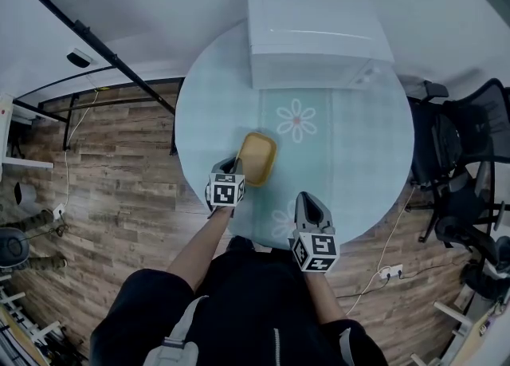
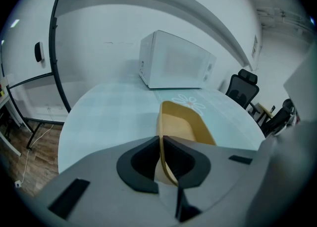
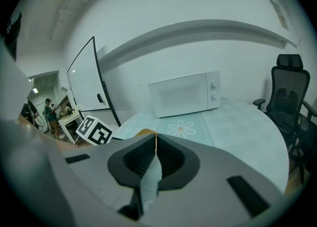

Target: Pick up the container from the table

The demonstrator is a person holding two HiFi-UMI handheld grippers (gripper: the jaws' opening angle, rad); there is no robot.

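A white microwave point(image 1: 319, 37) stands beyond a flower-printed mat point(image 1: 296, 121), with black office chairs point(image 1: 470, 153) nearby.

- Head view: looks steeply down from high above the round counter point(image 1: 374, 141); takes in the whole top, white microwave point(image 1: 315, 37) at upper centre, left gripper point(image 1: 237, 163) and right gripper point(image 1: 307, 197) low in the frame.
- Left gripper view: rides close over the counter, faces along its jaws toward the microwave's corner; yellow container point(image 2: 181, 122) very near, at centre.
- Right gripper view: sits low by the near counter edge, faces the microwave's front.
- Shared by all three: counter top, flower print point(image 1: 297, 121), microwave.
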